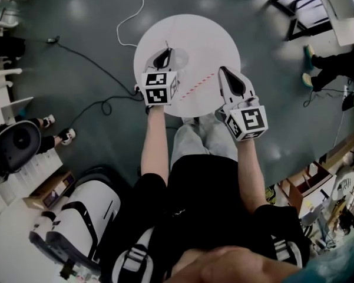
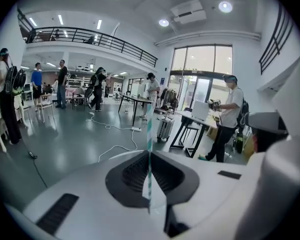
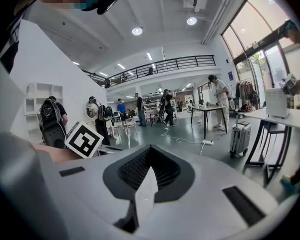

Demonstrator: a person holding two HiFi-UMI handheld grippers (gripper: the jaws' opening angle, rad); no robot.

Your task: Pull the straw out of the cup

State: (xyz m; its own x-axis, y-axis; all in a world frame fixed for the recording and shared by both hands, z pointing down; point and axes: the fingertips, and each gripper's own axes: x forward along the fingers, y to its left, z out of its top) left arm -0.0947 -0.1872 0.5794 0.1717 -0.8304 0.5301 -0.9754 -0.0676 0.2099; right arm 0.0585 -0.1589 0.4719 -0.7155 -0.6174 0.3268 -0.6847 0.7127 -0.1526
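Note:
In the left gripper view, my left gripper [image 2: 150, 156] is shut on a thin teal-and-white striped straw [image 2: 149, 134], which stands upright between the jaws, and no cup shows there. From the head view this gripper [image 1: 164, 55] hangs over the round white table [image 1: 206, 34], beside a faint translucent shape that may be the cup [image 1: 179, 58]. A red-and-white striped straw [image 1: 200, 83] lies on the table between the grippers. My right gripper [image 1: 223, 71] is over the table's right side. Its jaws [image 3: 150, 153] are shut with nothing between them.
A white cable [image 1: 135, 13] and black cables [image 1: 85, 61] run over the grey floor round the table. A black-framed table [image 1: 300, 7] stands at the back right. People, desks and a suitcase [image 2: 165, 128] are farther off in the hall.

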